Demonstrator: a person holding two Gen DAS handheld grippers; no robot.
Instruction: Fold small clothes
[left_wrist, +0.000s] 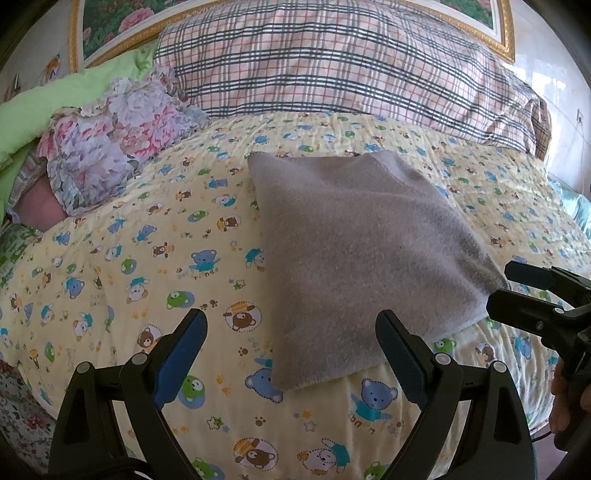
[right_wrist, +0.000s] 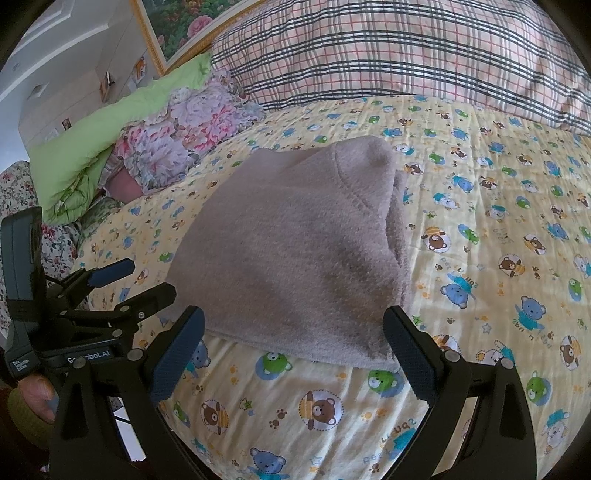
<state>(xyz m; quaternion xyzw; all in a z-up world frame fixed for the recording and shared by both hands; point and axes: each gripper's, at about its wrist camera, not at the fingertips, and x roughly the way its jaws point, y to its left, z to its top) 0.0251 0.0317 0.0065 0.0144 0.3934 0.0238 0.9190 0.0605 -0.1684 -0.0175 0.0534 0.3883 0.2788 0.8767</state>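
Nearest the left wrist camera, the left tool (left_wrist: 291, 345) stands with its fingers apart and nothing between them, poised just off the near corner of the garment. Right tool (right_wrist: 293, 345) likewise: fingers spread, empty, at the near edge of the same item. Each tool also shows in the other's view, at the frame edge, and no cloth is seen in either.

Item under task: one grey knitted garment (left_wrist: 365, 243), lying on the bed's yellow bear-print quilt (left_wrist: 122, 280), roughly mid-bed, well apart from the plaid pillow (left_wrist: 332, 62) and the floral bundle (left_wrist: 110, 144) at the head. It already sits as a compact, layered block; stacked edges are visible along its right side in the right wrist view (right_wrist: 400, 236).

Assessment of handling: fabric appears soft, fuzzy and thick, light in weight, with no stiffness. It should drape and sag when lifted, and layers may slide apart. Not fragile; pile should give good friction to the pads.

Recommended hold: pinch the two near corners through all layers, one tool per corner, avoiding the quilt beneath. Risk: catching only the top layer, undoing the fold.
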